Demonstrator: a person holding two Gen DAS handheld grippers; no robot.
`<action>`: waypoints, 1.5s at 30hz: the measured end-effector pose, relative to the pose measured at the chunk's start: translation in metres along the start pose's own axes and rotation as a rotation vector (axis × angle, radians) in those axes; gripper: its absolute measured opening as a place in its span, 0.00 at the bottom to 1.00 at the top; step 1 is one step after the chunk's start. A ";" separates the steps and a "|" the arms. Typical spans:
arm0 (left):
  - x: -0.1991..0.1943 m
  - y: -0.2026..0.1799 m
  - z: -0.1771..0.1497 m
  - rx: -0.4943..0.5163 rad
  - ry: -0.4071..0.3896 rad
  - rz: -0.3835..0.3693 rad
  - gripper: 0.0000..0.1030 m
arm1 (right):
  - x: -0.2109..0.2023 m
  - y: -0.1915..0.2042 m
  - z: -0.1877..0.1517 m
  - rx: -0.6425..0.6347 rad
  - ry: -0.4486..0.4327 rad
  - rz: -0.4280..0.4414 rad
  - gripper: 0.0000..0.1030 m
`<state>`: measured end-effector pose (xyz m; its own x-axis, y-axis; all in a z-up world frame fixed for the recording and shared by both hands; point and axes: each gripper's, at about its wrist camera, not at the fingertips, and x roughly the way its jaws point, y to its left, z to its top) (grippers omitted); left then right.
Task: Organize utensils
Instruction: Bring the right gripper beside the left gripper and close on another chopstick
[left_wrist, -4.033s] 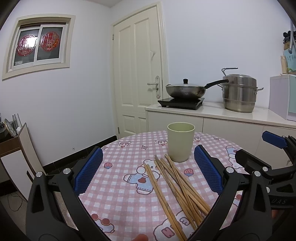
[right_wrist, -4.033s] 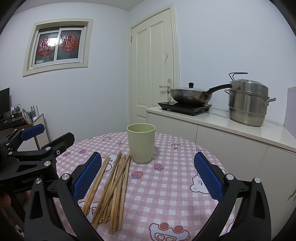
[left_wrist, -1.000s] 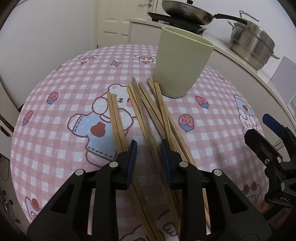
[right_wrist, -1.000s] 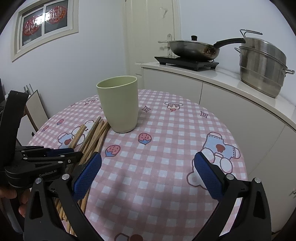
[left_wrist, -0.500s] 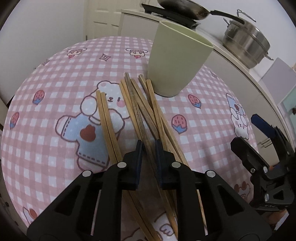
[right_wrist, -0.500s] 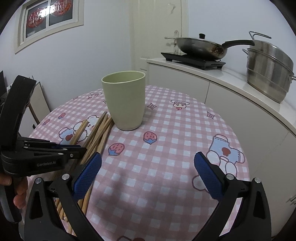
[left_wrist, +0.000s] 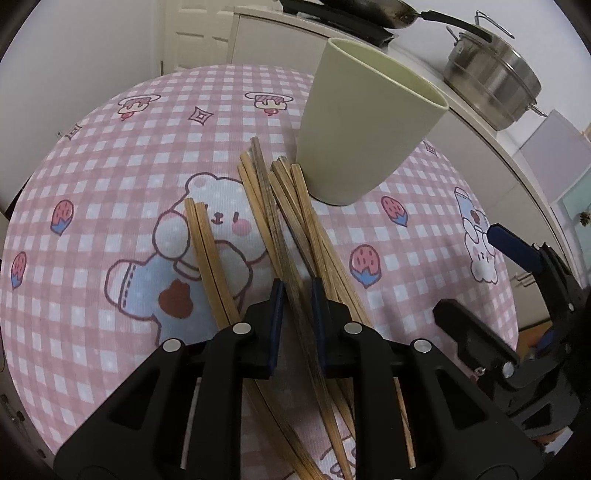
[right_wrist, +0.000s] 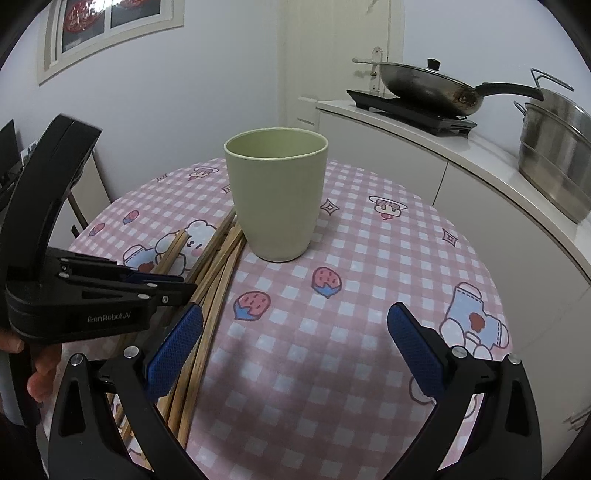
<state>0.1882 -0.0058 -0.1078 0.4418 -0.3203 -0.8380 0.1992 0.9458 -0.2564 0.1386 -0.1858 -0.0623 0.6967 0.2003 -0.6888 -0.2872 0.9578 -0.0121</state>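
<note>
- Two claws in view. Left claw (left_wrist: 297, 291): jaws narrowed onto one dark chopstick (left_wrist: 275, 236), blue pads at either side of its shaft; the stick runs forward from between them, the rest hidden under the claw body.
- Right claw (right_wrist: 295, 332): jaws spread wide, nothing between them, hovering over the bench (right_wrist: 369, 295).
- Loose chopsticks (left_wrist: 317, 236) lie in a fan just right of the left claw; a separate pair (left_wrist: 205, 243) lies just to its left.
- Green cup (left_wrist: 364, 122) stands upright ahead and slightly right of the left claw, chopstick tips beside its base. From the right claw it is ahead and a little left.
- Bench cover: pink checked cloth with cartoon prints.
- Beyond the cup: frying pan (right_wrist: 424, 86) and steel pot (right_wrist: 557, 147) on a white counter.
</note>
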 end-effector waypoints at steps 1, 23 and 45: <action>0.001 0.000 0.002 0.008 0.001 0.003 0.16 | 0.001 0.001 0.001 -0.001 0.003 0.002 0.93; -0.036 0.036 -0.004 -0.057 -0.138 -0.140 0.09 | 0.043 0.013 0.027 0.085 0.173 0.149 0.88; -0.057 0.049 -0.013 -0.072 -0.199 -0.179 0.09 | 0.086 0.029 0.055 0.159 0.413 0.242 0.22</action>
<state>0.1615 0.0595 -0.0785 0.5699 -0.4801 -0.6669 0.2298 0.8723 -0.4315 0.2266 -0.1295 -0.0822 0.2952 0.3526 -0.8880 -0.2817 0.9202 0.2717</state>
